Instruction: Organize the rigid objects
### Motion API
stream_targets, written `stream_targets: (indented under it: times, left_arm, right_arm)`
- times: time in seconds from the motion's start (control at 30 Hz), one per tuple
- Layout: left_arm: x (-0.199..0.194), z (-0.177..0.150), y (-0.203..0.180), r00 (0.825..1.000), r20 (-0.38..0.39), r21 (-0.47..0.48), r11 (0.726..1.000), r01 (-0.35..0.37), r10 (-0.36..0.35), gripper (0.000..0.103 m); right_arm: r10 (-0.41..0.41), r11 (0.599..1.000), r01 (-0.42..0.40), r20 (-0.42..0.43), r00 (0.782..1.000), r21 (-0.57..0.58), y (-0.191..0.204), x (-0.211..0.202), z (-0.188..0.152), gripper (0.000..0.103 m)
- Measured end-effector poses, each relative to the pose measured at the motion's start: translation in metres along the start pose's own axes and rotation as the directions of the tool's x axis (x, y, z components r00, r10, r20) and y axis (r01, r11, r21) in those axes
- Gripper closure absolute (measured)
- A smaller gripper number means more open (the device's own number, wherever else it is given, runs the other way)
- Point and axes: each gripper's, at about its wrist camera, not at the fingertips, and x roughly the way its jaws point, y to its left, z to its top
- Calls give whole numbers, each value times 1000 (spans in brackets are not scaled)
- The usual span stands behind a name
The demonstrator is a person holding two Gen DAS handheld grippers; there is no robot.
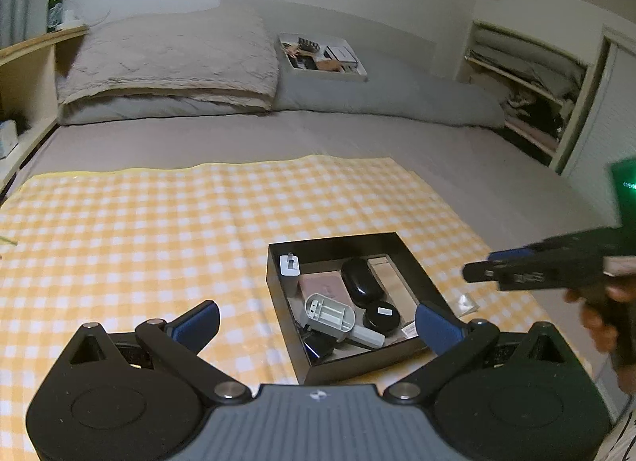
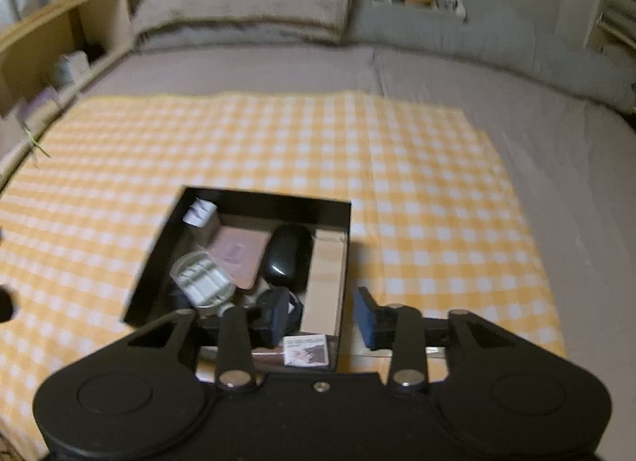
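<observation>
A black open box [image 1: 278, 282] [image 2: 159, 262] sits on the yellow checked cloth [image 1: 139, 230]. Inside lie a white charger plug [image 1: 289, 266], a black oval case [image 1: 359, 282] [image 2: 286, 258], a brown wallet [image 1: 324, 288], a grey open case [image 1: 328, 312] [image 2: 202, 282], a round black tin [image 1: 381, 314] and a small printed packet [image 2: 306, 349]. My left gripper [image 1: 318, 321] stands wide open above the box's near side, holding nothing. My right gripper [image 2: 322, 318] hovers over the box's near right corner, jaws apart and empty; it also shows from the side as the right gripper [image 1: 497, 268], held by a hand [image 1: 596, 302].
A small clear packet [image 1: 465, 304] lies on the cloth right of the box. Pillows [image 1: 171, 59] and a tray of items [image 1: 322, 57] lie at the bed's head. A wooden shelf [image 1: 39, 43] with a green bottle [image 1: 55, 3] is left; closet shelves [image 1: 528, 79] are right.
</observation>
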Motion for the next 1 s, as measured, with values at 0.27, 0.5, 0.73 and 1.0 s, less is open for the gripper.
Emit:
stream_targets:
  times: [0.27,0.5,0.73,1.0]
  left_arm:
    - [-31,-15,-10,997,59,5,998,-55,55,0]
    - [-50,-37,-16,993,83,34,996,-87,84,0]
    - [-63,-52,-16,989,114,42,995,-95,90,0]
    - [-73,-61,-18,986,134,51,993,-108,101,0]
  right_arm:
    - [17,1000,-17,192,981,2,24,-82,-33,44]
    - [21,999,-27,298,954,18,39,-115,-71,33]
    - [0,999,-11,340,940,33,50,-126,-97,23]
    - [-40,998,21,358,933,56,55,-127,-112,4]
